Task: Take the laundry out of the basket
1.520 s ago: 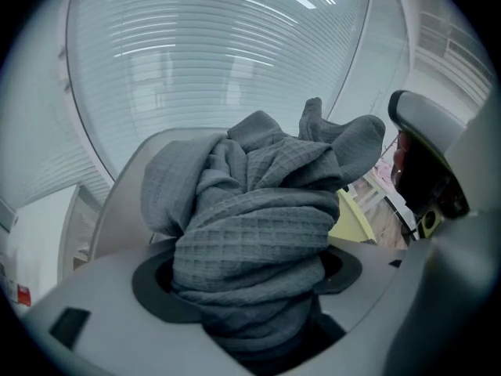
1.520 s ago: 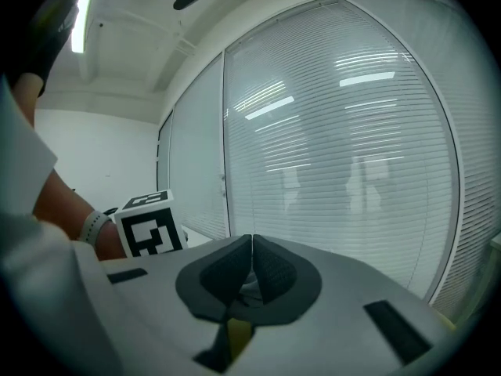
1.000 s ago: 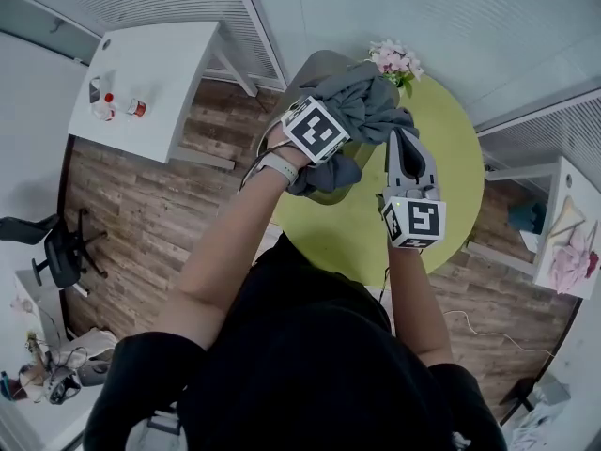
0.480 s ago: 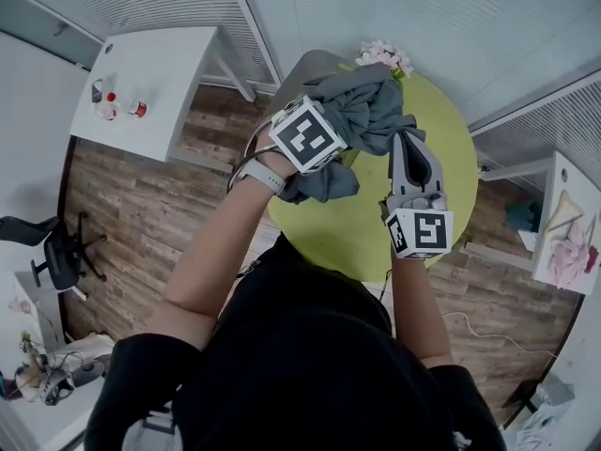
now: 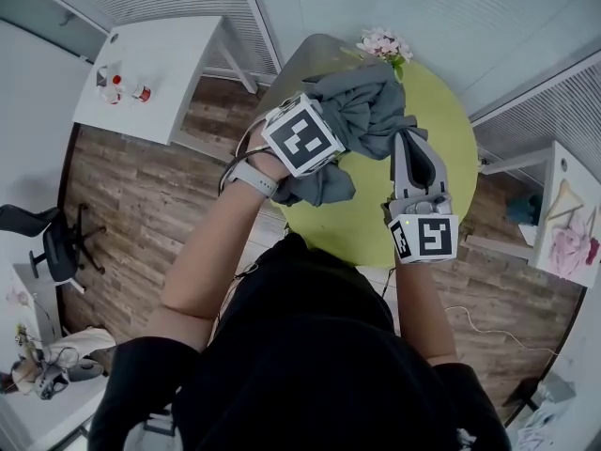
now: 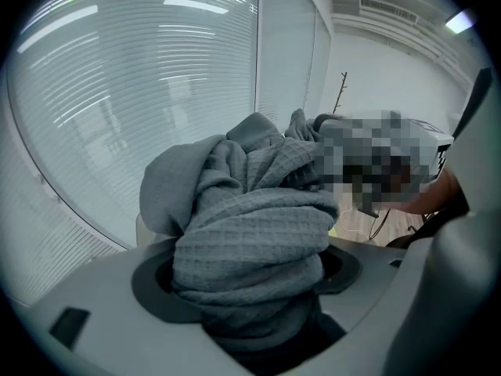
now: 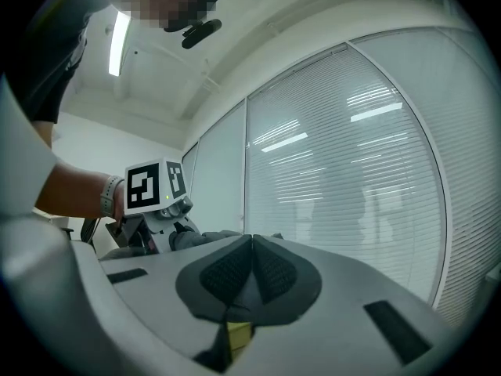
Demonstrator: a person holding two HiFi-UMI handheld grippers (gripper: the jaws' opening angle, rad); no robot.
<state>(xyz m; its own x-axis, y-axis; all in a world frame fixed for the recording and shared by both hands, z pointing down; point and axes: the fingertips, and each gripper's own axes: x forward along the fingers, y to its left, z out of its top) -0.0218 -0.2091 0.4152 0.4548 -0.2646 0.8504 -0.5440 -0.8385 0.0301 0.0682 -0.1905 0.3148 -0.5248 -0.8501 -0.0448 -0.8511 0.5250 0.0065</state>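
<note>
Green table [image 5: 362, 228] half hidden under gray laundry [image 5: 366, 111] in left gripper [image 6: 246, 288].

I am the right gripper [image 7: 252, 245]. My two jaws are pushed together, my dark pads [image 7: 227, 276] touch, and nothing is between them. I sit to the right of the left gripper [image 7: 166, 227]. On top of the left gripper is its black and white cube [image 7: 156, 185]. A grey cloth [image 7: 205, 237] pokes out at its front. An arm with a pale wristband [image 7: 109, 196] is just left of it. A big window with blinds [image 7: 352, 171] is behind it. High above it shines a long light [image 7: 119, 41].
</note>
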